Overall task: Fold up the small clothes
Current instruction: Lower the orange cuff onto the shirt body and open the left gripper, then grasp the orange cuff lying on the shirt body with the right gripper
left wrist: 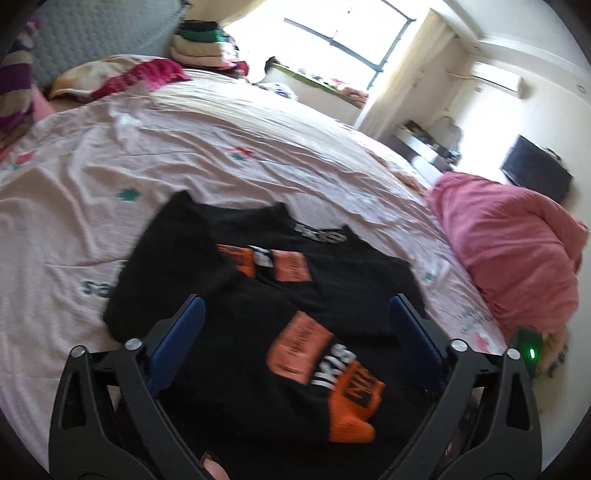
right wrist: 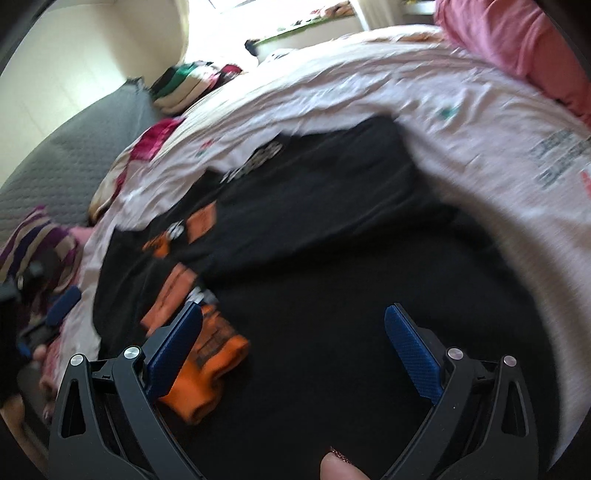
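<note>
Garment: black top with orange patches and white lettering, spread on the bed, partly folded, one black layer lying across the lower body
Garment in right view: same black top, filling the middle of the picture, orange cuff bunched at the lower left
Bed cover: pale pink sheet, wrinkled, small green and red prints, grey lettering near the edge
Left tongs: released, blue pads standing wide apart, hovering over the lower part of the top, no cloth between them
Right tongs: released, blue pads wide apart, over black cloth; left pad just beside the orange cuff, contact not clear through blur
Left tongs in right view: seen at the far left edge, one blue pad visible, blurred
Person: fingertip at the bottom edge of the right view, between the tong arms
Pink bundle: rose quilt heaped at the right side of the bed
Folded pile: stack of clothes, green, white and dark layers, at the far corner of the bed near the grey headboard
Striped cloth: purple and beige piece at the left edge
Background: bright window, dark screen on the far wall side
</note>
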The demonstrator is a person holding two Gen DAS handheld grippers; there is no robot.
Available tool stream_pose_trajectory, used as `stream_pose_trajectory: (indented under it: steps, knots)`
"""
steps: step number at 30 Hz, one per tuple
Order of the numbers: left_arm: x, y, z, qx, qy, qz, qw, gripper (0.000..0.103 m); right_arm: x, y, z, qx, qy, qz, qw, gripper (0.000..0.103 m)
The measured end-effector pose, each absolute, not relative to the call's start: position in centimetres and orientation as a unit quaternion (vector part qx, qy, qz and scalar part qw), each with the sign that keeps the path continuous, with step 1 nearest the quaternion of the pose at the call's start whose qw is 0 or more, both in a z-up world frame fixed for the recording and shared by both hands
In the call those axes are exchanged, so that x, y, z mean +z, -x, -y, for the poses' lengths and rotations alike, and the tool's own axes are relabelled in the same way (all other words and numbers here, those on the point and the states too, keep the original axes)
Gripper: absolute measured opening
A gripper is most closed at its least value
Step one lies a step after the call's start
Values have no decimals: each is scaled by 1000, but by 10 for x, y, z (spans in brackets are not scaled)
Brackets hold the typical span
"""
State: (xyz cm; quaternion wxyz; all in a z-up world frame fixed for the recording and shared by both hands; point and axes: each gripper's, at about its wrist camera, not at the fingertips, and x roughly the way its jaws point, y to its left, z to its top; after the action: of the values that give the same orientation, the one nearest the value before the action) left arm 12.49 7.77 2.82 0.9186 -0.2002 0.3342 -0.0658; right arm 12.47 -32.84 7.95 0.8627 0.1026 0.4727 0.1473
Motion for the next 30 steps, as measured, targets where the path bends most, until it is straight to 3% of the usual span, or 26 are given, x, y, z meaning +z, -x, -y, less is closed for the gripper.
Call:
stream_pose_trajectory:
  steps: [6,8,10,18,20,21,30]
  knots:
    - [29,-123,-106,-29,226,-332,916,93,70,-112,289,178,-46,-481,857,98]
    - [29,-122,-117,-18,241,-327,914,93,69,-108,281,182,-26,-478,859,92]
    - [29,-121,-125,-13,253,-325,911,93,68,-106,274,183,-8,-475,861,73]
    - [36,-115,-143,7,269,-315,910,93,71,-103,267,186,16,-462,867,31]
    - [38,-115,-146,13,265,-313,912,93,74,-102,266,190,22,-455,870,26]
    - [39,-114,-148,15,265,-311,912,93,75,-102,265,197,21,-453,869,17]
    - [42,-109,-168,34,282,-305,909,93,106,-102,254,236,49,-405,882,14]
